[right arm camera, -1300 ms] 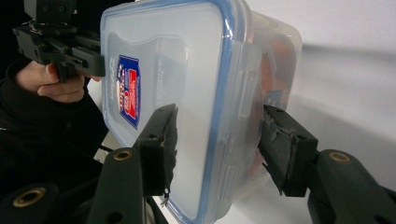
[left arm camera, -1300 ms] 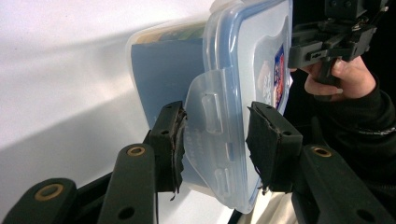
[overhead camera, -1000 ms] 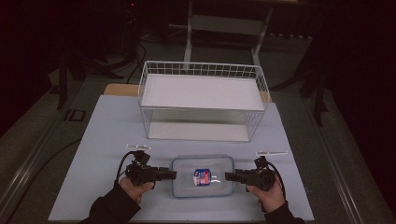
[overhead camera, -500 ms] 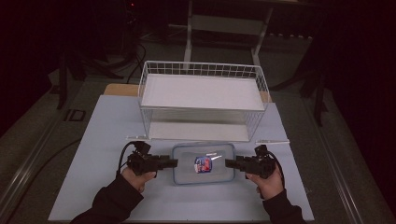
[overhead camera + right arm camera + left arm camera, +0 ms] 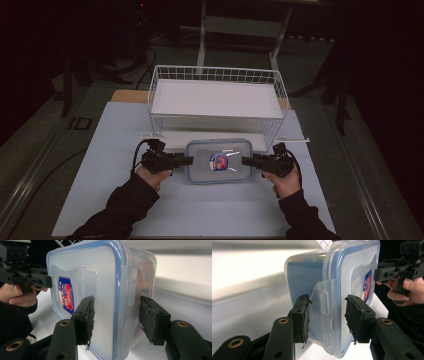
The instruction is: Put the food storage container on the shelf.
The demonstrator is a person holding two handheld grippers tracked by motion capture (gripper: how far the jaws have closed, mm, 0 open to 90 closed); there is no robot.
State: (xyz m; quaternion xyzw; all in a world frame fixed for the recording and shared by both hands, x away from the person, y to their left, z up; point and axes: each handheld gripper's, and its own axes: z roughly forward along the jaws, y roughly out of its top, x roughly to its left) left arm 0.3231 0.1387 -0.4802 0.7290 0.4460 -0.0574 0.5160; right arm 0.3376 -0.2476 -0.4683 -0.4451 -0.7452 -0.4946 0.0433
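Note:
A clear plastic container (image 5: 207, 172) with a blue-rimmed lid and a red and blue sticker (image 5: 218, 161) hangs level between my two grippers, just in front of the wire basket (image 5: 215, 71). My left gripper (image 5: 189, 160) is shut on its left end, the jaws closed over the latch flap (image 5: 323, 302) of the container (image 5: 347, 272). My right gripper (image 5: 246, 160) is shut on the right end, one pad on the lid and one on the underside of the container (image 5: 100, 272). Something orange and blue shows dimly inside.
The white wire basket stands at the back of the pale table (image 5: 120, 135), its floor bare and its front wall close behind the container. Dark floor and metal stand legs (image 5: 202, 30) surround the table. Open table lies to either side of my hands.
Both hands have carried the container away from the person towards the basket and a little upward. Both grips look unchanged.

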